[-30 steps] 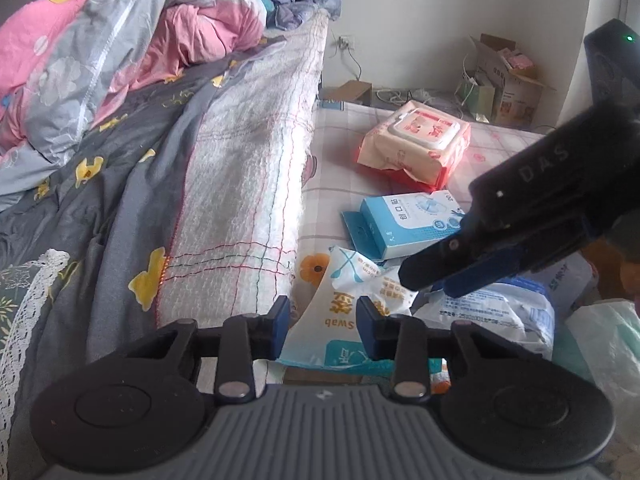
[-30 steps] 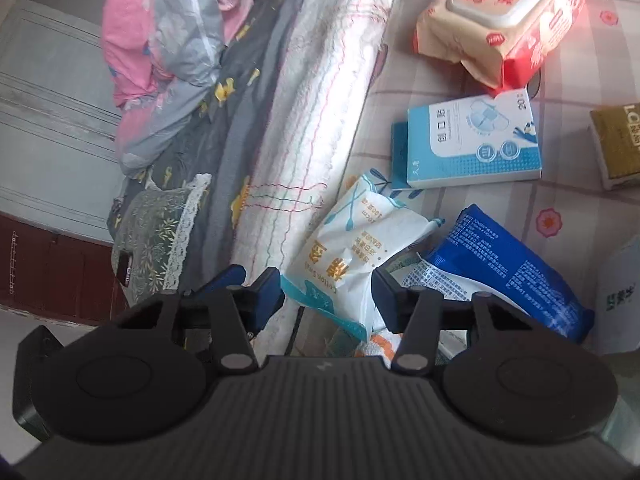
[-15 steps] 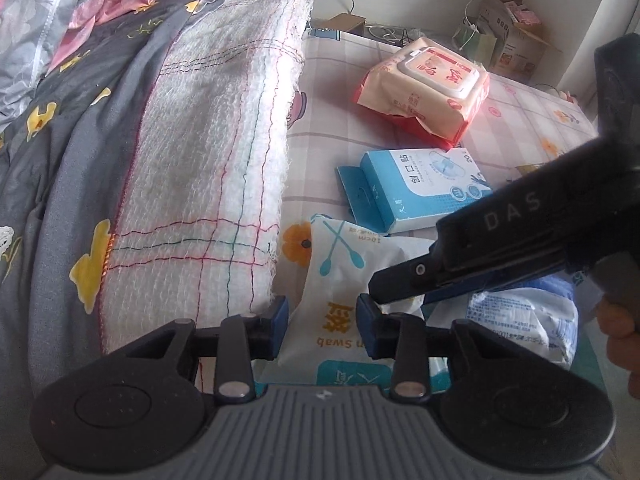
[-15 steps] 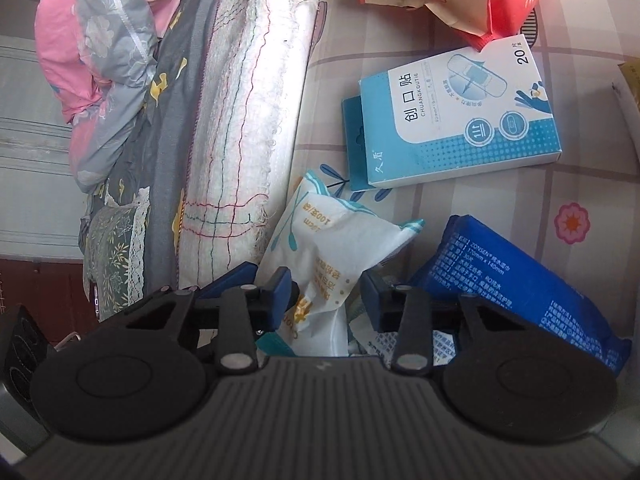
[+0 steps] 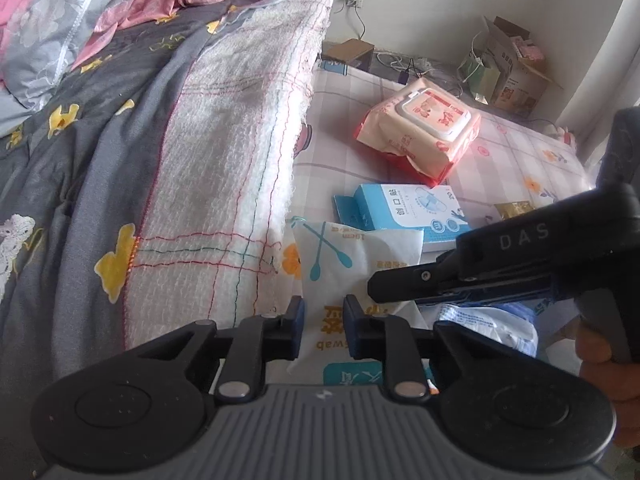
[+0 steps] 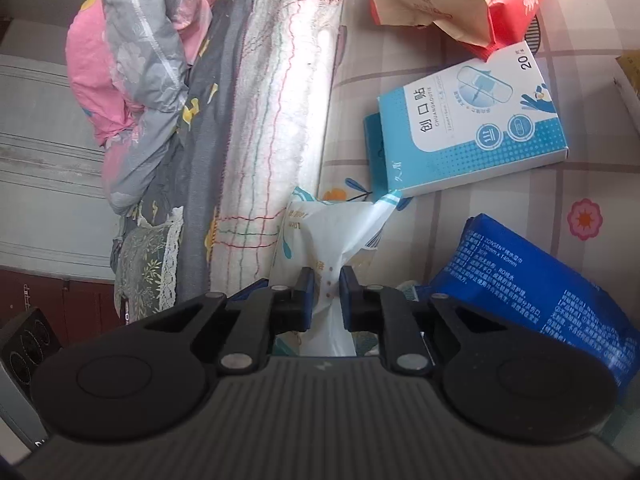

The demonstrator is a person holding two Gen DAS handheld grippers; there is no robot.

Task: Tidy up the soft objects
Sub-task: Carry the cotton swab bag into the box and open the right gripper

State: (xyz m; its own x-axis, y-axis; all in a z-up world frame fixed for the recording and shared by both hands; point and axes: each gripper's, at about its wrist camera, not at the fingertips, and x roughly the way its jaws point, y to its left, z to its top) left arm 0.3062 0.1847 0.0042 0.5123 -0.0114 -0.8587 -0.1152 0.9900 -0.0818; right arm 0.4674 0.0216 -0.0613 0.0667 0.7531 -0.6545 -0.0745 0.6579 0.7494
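1. Left wrist view: the left gripper (image 5: 322, 330) has its jaws a little apart, one on each side of the near end of the white cotton swab pack (image 5: 356, 264); whether they press it I cannot tell.
2. The right gripper (image 5: 384, 286) reaches in from the right, its tip on the pack's right edge.
3. The pack lies on the checked sheet (image 5: 516, 160), its left edge against the hem of the white knitted blanket (image 5: 236, 168).
4. Beyond it sit the blue plaster box (image 5: 412, 210) and, farther off, the wet wipes pack (image 5: 424, 132), with bare sheet between and to the right.
5. Right wrist view: the right gripper (image 6: 324, 294) is clamped on the cotton swab pack (image 6: 340, 224), pinching the film into a narrow waist.
6. The plaster box (image 6: 472, 120) touches the pack's far corner; a blue wipes bag (image 6: 532, 280) lies just to the right.
7. The blanket (image 6: 288, 80) borders the left; open sheet (image 6: 520, 196) lies between box and bag.
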